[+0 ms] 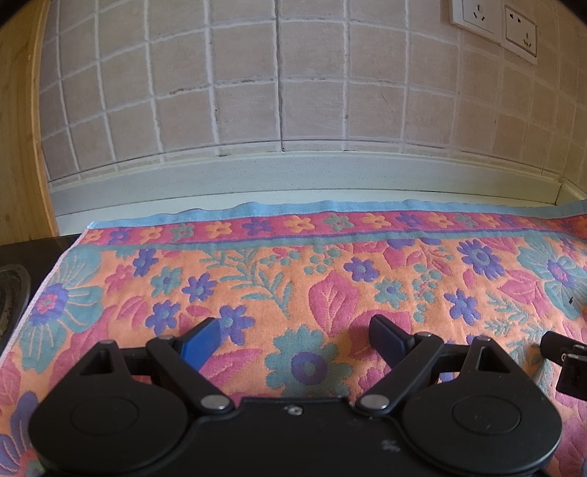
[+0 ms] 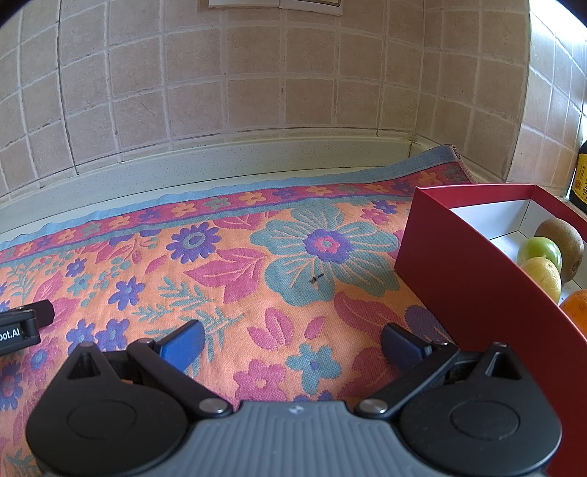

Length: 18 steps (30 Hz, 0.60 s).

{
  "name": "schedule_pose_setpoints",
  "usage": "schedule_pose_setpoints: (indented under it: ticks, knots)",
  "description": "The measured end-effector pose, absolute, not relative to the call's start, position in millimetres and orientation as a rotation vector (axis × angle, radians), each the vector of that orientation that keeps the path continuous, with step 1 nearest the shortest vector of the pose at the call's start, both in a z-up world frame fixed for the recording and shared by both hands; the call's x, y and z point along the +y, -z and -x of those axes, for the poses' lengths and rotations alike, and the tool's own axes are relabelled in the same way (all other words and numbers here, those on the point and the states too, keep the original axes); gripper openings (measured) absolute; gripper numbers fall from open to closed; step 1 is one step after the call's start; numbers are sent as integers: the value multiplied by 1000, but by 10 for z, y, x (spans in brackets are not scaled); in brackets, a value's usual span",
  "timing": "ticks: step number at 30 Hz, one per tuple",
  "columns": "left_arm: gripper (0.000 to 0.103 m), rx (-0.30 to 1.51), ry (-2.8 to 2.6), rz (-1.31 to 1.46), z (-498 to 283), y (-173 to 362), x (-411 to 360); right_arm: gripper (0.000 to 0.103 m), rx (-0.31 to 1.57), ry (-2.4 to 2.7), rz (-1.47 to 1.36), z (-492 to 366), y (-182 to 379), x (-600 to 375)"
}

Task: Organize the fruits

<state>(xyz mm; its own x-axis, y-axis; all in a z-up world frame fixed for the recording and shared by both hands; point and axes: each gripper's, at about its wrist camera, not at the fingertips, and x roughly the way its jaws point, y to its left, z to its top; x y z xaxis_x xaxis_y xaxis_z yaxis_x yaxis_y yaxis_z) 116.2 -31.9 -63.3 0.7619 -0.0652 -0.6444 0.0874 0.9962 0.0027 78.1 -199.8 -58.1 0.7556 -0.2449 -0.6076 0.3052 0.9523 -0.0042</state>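
While both grippers are hovering low over a floral cloth [image 1: 330,279] spread across a kitchen counter, the fruit is sitting in a red box [image 2: 473,286] at the right edge of the right wrist view. The left gripper [image 1: 297,339] is holding its blue-padded jaws spread wide, with nothing between them but the patterned fabric. The right gripper [image 2: 293,343] is likewise standing released, jaws apart over the cloth and just beside the box's near wall. Inside the white-lined box, a kiwi [image 2: 561,244] is lying toward the far end, a green apple [image 2: 541,249] is resting against it, a lemon [image 2: 543,277] is sitting just nearer, and an orange [image 2: 576,308] is showing at the frame's edge. A dark bottle [image 2: 580,179] with a yellow label is standing behind the box. Beige wall tiles [image 1: 293,91] are rising behind the counter, with wall sockets [image 1: 495,25] mounted at upper right in the left wrist view.
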Motion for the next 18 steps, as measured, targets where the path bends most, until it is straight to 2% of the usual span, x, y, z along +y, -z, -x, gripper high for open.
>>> schedule_pose_setpoints:
  ticks: [18]
  knots:
    - [103,694,110,-47,-1152,628,-372,103,648,300,-97,-780,581,-1998]
